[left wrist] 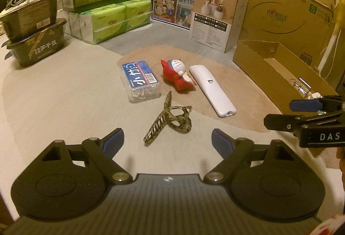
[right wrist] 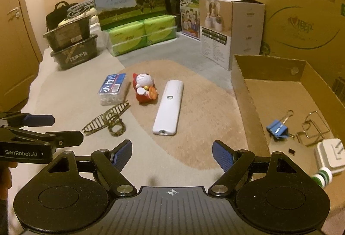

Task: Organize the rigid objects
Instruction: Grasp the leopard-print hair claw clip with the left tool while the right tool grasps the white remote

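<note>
Low in its frame, the left gripper (left wrist: 167,138) hovers level, fingers spread, just short of the brown patterned plastic hair claw (left wrist: 167,119) at centre. The right gripper (right wrist: 172,154) is likewise spread and empty, left of the open cardboard box (right wrist: 248,103).

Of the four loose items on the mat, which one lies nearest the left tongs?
The hair claw, just ahead of the open left tongs; box, toy and remote lie farther back.

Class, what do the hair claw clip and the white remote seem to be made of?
Hair claw clip: probably hard plastic, glossy, with a mottled tortoiseshell pattern and thin rigid teeth. White remote: likely smooth moulded plastic, with a slight sheen and rounded edges.
</note>
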`<state>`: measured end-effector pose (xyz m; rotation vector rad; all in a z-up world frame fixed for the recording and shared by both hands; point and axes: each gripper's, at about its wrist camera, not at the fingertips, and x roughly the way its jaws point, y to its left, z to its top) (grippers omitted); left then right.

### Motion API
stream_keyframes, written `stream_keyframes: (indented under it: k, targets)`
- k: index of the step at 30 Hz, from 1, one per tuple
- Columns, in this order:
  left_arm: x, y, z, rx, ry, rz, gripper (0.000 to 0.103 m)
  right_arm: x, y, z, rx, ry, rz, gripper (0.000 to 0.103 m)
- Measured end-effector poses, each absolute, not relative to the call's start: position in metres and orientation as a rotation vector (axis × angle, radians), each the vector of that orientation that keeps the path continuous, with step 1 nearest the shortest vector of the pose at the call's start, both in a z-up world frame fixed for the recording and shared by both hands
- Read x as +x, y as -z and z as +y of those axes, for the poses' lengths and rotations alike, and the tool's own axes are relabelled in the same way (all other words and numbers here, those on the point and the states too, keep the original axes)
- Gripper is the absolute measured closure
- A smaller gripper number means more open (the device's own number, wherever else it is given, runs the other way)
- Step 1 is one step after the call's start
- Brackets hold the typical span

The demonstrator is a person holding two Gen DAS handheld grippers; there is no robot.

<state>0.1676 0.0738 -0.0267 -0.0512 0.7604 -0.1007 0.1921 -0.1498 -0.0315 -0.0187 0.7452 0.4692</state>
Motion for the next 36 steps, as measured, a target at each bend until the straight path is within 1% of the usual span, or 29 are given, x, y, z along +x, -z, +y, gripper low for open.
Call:
stream_keyframes:
  k: [4, 9, 11, 13, 15, 17, 20, 23, 30, 36]
  targets:
    - [0.184, 0.035, 0.073, -0.025, 0.118, 0.760, 0.021, 0.208, 0.038, -0.145, -0.022, -0.475, 0.749, 0.027]
    - [0.203, 0.045, 0.071, 0.015, 0.153, 0.765, 0.028, 0.226, 0.045, -0.139, -0.028, -0.483, 0.751, 0.030]
    - [0.211, 0.049, 0.070, 0.024, 0.172, 0.772, 0.033, 0.232, 0.047, -0.136, -0.032, -0.486, 0.750, 0.030]
    - [0.218, 0.053, 0.069, 0.024, 0.187, 0.778, 0.036, 0.240, 0.050, -0.134, -0.036, -0.488, 0.755, 0.031]
    - [0.223, 0.057, 0.068, 0.018, 0.197, 0.785, 0.041, 0.246, 0.054, -0.131, -0.039, -0.487, 0.761, 0.031]
    - [0.229, 0.063, 0.067, 0.020, 0.208, 0.797, 0.051, 0.253, 0.058, -0.129, -0.042, -0.485, 0.766, 0.031]
    - [0.234, 0.069, 0.066, 0.022, 0.213, 0.808, 0.062, 0.264, 0.064, -0.126, -0.041, -0.483, 0.775, 0.032]
    - [0.234, 0.072, 0.067, 0.012, 0.210, 0.797, 0.064, 0.276, 0.071, -0.121, -0.042, -0.483, 0.782, 0.034]
    - [0.232, 0.072, 0.071, -0.006, 0.195, 0.784, 0.064, 0.301, 0.084, -0.102, -0.055, -0.485, 0.794, 0.037]
    - [0.228, 0.072, 0.073, -0.023, 0.182, 0.780, 0.064, 0.318, 0.092, -0.086, -0.091, -0.475, 0.777, 0.042]
